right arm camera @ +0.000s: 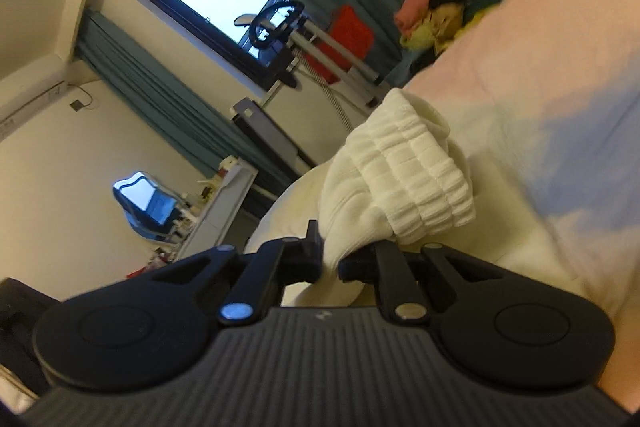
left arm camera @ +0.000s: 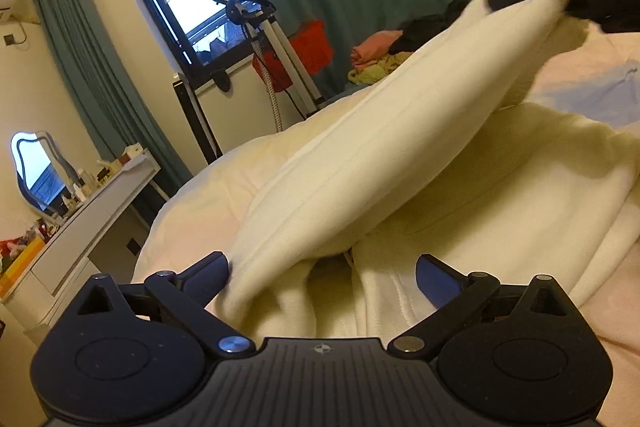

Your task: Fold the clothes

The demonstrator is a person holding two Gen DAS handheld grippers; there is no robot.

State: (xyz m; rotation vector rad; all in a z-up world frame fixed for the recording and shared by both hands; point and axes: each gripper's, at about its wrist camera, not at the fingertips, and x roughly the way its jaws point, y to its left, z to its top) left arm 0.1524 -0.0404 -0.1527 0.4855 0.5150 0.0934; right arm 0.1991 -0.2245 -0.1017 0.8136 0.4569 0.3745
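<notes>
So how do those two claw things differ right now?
The left gripper has its jaws spread wide and holds nothing, low over the cream sweater on the bed. The right gripper is pinched shut on the sweater's ribbed cuff, lifting the sleeve. Both are the same black two-finger design.

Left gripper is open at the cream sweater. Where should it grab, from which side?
Probably the near end of the lifted sleeve, where it meets the body between the open left gripper. Come straight forward, low: the right gripper holds the cuff, so this fold stands raised.
</notes>
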